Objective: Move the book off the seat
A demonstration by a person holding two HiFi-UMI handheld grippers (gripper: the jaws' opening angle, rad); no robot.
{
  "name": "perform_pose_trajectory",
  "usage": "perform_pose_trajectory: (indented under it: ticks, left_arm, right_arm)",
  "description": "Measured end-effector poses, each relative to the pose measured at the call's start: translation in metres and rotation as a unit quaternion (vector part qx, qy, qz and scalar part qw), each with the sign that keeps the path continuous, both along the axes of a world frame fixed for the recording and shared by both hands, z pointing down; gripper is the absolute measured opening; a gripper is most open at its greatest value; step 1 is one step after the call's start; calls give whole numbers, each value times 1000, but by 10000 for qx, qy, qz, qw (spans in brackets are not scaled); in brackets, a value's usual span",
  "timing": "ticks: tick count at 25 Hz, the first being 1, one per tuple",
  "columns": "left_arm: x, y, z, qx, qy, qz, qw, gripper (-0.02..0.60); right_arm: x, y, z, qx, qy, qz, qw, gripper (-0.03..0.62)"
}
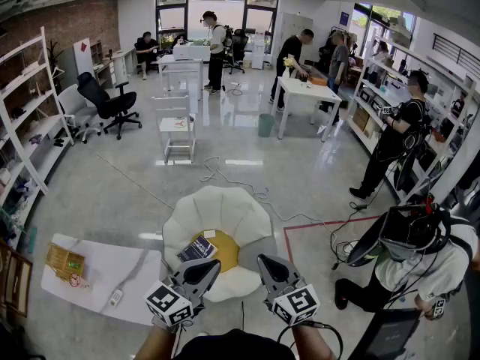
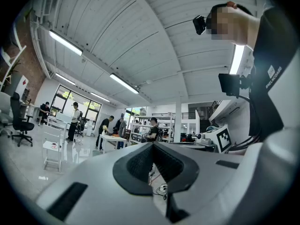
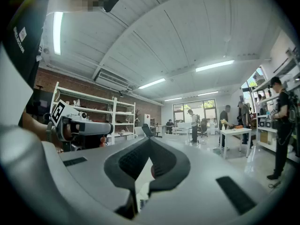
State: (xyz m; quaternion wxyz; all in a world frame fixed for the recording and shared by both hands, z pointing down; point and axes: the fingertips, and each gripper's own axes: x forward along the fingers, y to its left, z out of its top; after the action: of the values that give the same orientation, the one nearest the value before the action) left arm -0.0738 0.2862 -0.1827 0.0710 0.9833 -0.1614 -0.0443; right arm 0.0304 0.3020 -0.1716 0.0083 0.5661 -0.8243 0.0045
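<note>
Only the head view shows your book (image 1: 196, 249). It lies on the seat (image 1: 225, 205) (atop a yellow cushion (image 1: 223, 252)), just ahead of your left gripper (image 1: 204, 270), with the right gripper (image 1: 270, 270) farther to its right. Left gripper view: jaws pressed together on nothing. Right gripper view: jaws likewise together, empty.

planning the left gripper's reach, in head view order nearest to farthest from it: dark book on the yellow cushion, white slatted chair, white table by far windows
1. dark book, just ahead of the left gripper on the yellow cushion.
2. white slatted chair, mid-floor, straight ahead.
3. white table by the far windows, at the back.
</note>
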Motion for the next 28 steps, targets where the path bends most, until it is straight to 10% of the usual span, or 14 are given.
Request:
perform_pose_trajectory:
  ticks: [28]
  left_arm:
    - [46, 8, 49, -350, -243, -721, 9965, 5]
  right_arm:
    - [55, 5, 60, -107, -209, -379, 9990, 17]
